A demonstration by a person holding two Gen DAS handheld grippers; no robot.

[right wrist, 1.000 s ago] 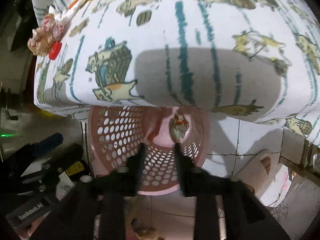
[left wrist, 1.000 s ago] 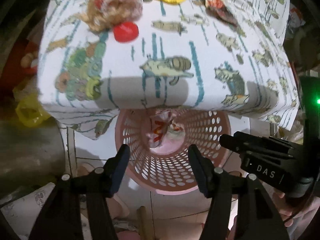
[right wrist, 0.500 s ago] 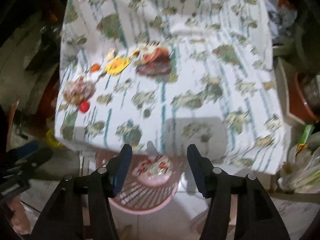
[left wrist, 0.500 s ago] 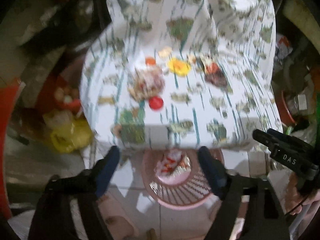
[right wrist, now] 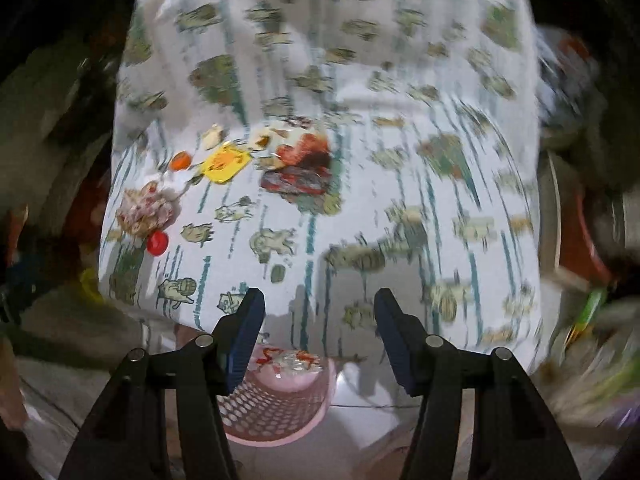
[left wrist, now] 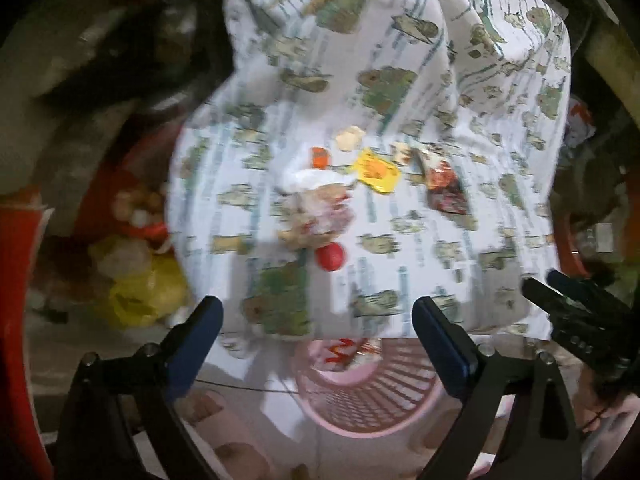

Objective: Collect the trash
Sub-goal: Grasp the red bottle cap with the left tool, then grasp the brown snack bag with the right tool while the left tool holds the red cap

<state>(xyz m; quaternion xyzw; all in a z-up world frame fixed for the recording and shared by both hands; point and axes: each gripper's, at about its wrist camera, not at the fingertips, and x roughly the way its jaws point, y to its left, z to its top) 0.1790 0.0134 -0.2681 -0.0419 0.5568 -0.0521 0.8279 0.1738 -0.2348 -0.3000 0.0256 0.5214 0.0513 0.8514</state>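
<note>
Jaws wider, higher above basket [left wrist: 372,404]

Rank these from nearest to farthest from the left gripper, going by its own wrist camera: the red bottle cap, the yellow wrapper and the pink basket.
From the left gripper, whose jaws are opening with nothing between them:
1. Pink basket, on the floor just beyond the fingertips, partly under the cloth's edge.
2. Red bottle cap, near the front of the tablecloth.
3. Yellow wrapper, farther back on the cloth, right of the cap.
</note>
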